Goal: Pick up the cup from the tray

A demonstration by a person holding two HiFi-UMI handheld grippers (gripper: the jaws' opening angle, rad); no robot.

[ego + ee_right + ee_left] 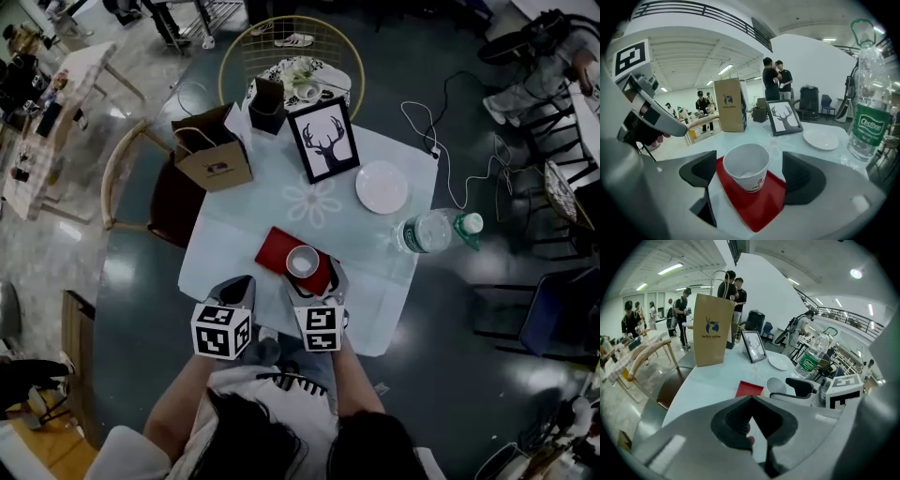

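Approach step. My right gripper [750, 174]: fingers [806, 180] apart, either side of the cup [746, 165], not touching. Cup upright on the red tray [761, 206]. Left gripper [752, 418]: fingers together, empty. Next: close evenly, lift straight.

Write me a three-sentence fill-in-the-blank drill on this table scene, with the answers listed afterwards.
1. The white cup stands on a ___ tray.
2. The right gripper has its fingers ___, one on each side of the cup.
3. The picture frame shows the silhouette of a ___.
Missing words: red; open; deer.
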